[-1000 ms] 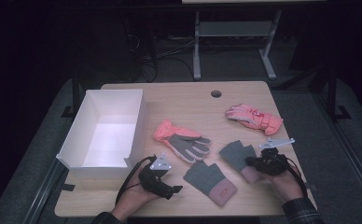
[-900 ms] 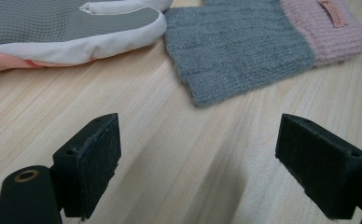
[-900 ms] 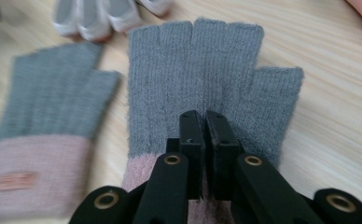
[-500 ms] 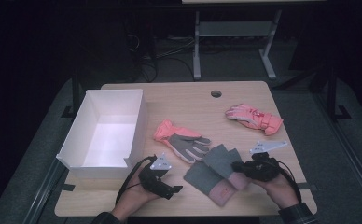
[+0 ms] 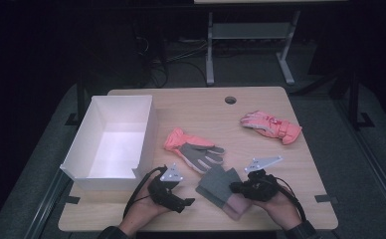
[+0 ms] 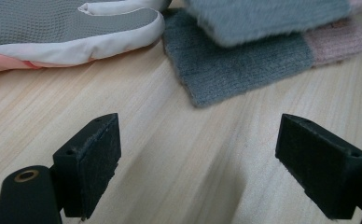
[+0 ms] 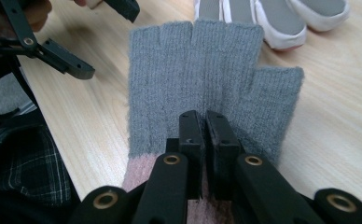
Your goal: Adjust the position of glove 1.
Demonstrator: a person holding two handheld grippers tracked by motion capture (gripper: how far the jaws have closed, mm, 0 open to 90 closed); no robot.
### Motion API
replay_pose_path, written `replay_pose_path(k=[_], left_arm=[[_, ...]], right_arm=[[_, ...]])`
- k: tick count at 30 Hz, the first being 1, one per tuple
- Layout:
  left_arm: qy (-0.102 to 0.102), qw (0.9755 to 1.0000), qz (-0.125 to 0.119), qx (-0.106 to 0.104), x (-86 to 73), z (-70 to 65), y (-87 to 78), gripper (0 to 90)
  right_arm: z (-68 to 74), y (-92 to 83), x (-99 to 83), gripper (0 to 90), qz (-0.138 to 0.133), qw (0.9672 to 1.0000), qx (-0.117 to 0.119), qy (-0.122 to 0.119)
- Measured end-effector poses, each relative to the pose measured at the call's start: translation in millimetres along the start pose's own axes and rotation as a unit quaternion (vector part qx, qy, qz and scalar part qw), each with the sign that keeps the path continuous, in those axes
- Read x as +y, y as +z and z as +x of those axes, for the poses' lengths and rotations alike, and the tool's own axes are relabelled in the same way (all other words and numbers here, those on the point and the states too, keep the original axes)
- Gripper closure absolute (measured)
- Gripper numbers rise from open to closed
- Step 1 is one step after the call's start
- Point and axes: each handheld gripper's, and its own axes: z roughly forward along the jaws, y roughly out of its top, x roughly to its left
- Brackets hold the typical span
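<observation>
Two grey knit fingerless gloves with pink cuffs are at the table's front middle. My right gripper [image 7: 205, 116] [image 5: 237, 188] is shut on one grey knit glove [image 7: 202, 70] [image 5: 221, 178] near its cuff and holds it over the other grey knit glove [image 6: 244, 60], which lies flat on the wood. My left gripper [image 6: 198, 158] [image 5: 182, 203] rests low on the table just left of them, open, with bare wood between its pads. Behind them lies a pink glove with a grey palm [image 5: 193, 152] [image 6: 67, 23].
A white open box [image 5: 146, 134] stands at the left of the table. A second pink glove [image 5: 270, 125] lies at the back right. A round cable hole [image 5: 230, 100] is near the far edge. The person's plaid sleeve [image 7: 25, 163] is close by.
My right gripper has moved left with the grey knit glove in it, bringing it over the other grey glove. The left gripper has stayed put.
</observation>
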Motion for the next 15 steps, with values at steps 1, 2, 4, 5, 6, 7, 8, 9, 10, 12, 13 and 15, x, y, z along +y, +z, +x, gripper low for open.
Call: replay_pose_path(k=[1,2,4,5,6,7,8,9,10,12,13,15], left_arm=[[0.0,1.0,-0.001,0.0,0.0,-0.3,-0.1,13.7],[0.004,1.0,-0.001,0.001,0.2,0.1,-0.2,13.7],[0.002,1.0,0.0,0.001,0.5,-0.5,-0.2,13.7],[0.002,1.0,-0.001,0.001,0.3,-0.7,0.2,13.7],[0.001,1.0,0.0,-0.001,0.4,-0.8,0.4,13.7],[0.0,1.0,0.0,-0.001,0.4,-1.0,0.7,13.7],[0.0,1.0,0.0,-0.001,0.4,-1.0,0.7,13.7],[-0.001,1.0,0.0,-0.001,0.2,-1.1,0.8,13.7],[-0.001,1.0,0.0,-0.001,0.2,-1.2,0.8,13.7],[0.004,1.0,0.004,-0.001,0.3,-0.7,0.3,13.7],[0.004,1.0,0.004,-0.001,0.3,-0.7,0.3,13.7],[0.0,1.0,0.001,-0.002,0.4,-1.8,0.8,14.3]], right_arm=[[1.5,3.6,0.0,86.1,0.008,1.0,0.0,0.001],[1.9,5.5,-0.4,86.1,0.011,0.9999,0.0,-0.001],[3.1,8.5,-1.1,85.9,0.016,0.9999,-0.003,-0.002],[3.7,9.6,-1.4,85.9,0.017,0.9999,-0.003,0.0],[3.6,10.8,-1.5,85.9,0.019,0.9998,-0.005,-0.002],[3.3,12.2,-1.8,85.9,0.019,0.9998,-0.005,-0.002],[2.5,13.8,-2.3,85.7,0.019,0.9998,-0.006,-0.004],[2.3,15.0,-2.4,85.6,0.021,0.9997,-0.006,-0.004],[2.7,16.3,-2.7,85.4,0.022,0.9997,-0.006,-0.002],[2.4,18.0,-2.8,83.8,0.028,0.9996,-0.003,-0.004],[2.4,18.9,-3.1,82.4,0.026,0.9997,-0.003,-0.003],[2.2,17.4,-3.0,73.6,0.018,0.9998,-0.003,-0.004]])
